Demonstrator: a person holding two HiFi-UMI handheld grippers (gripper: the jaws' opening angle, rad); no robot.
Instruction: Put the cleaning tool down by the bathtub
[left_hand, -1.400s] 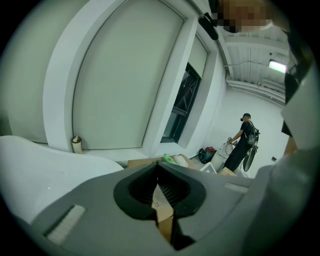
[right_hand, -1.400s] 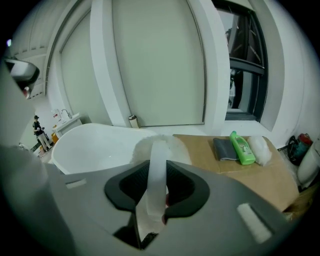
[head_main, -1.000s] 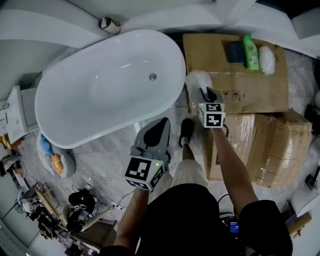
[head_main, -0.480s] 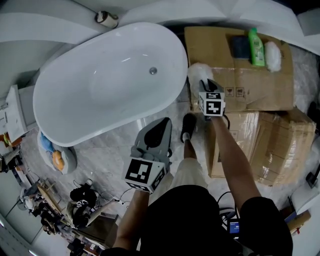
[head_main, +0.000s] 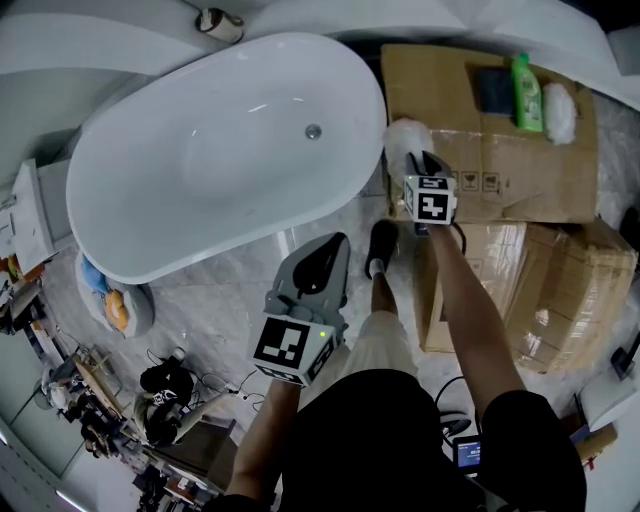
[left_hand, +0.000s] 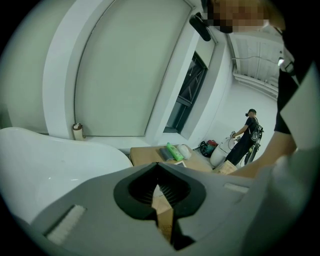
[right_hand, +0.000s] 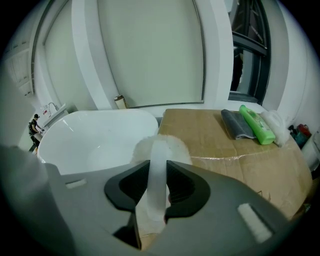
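Tool (head_main: 402, 140): fluffy white head at box (head_main: 500, 160) corner, just beside tub (head_main: 150, 272) rim; whether head touches box unclear; white handle pinched between right gripper (head_main: 424, 166) jaws, gripper angled down; left gripper (head_main: 325, 262) lower, over floor near tub, jaws pressed together, nothing between; green bottle (head_main: 527, 95) on box's far side.

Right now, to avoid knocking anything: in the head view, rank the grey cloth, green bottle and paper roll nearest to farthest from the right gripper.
1. Grey cloth, on the cardboard box, closest to right gripper.
2. Green bottle, beside the cloth's far side.
3. Paper roll, ledge beyond the bathtub.
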